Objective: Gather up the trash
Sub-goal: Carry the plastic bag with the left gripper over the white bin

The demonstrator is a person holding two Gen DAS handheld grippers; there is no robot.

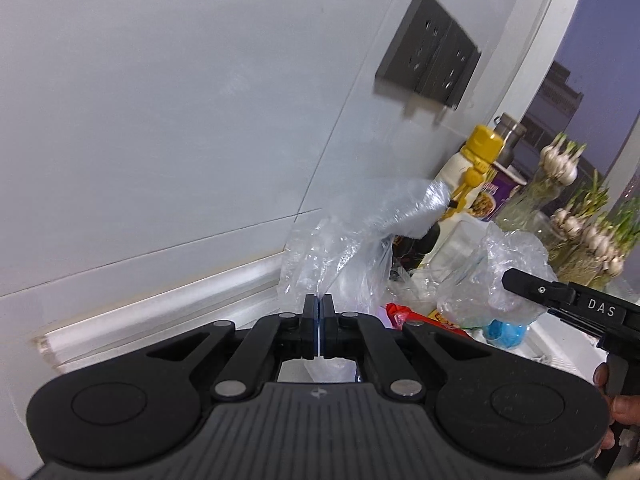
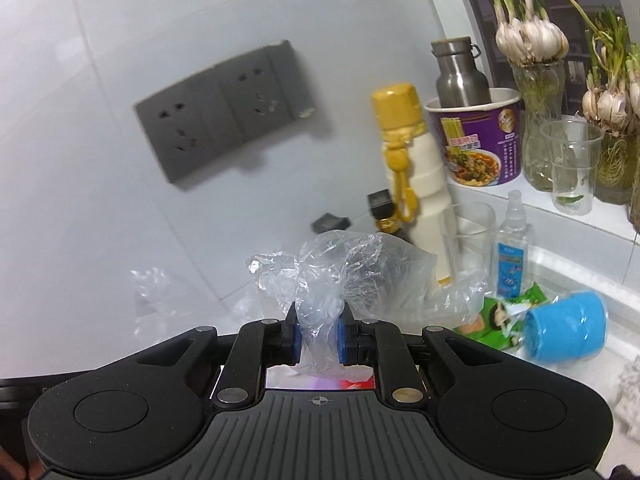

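White tiled wall (image 2: 100, 60) behind everything; grey socket plate (image 2: 224, 108) on it. Clear plastic bag (image 1: 340, 248) held up in front of wall, below socket. Left gripper (image 1: 319, 312) pinched tight on bag's edge. Right gripper (image 2: 319, 332) narrow, clamping bunched bag plastic (image 2: 320, 320). Blue cup (image 2: 568, 328) lying right of bag.

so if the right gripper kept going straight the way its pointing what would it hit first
Likely the cream bottle with the yellow cap or the clear glass beside it, behind the plastic bag that the right gripper holds; depth is unclear.
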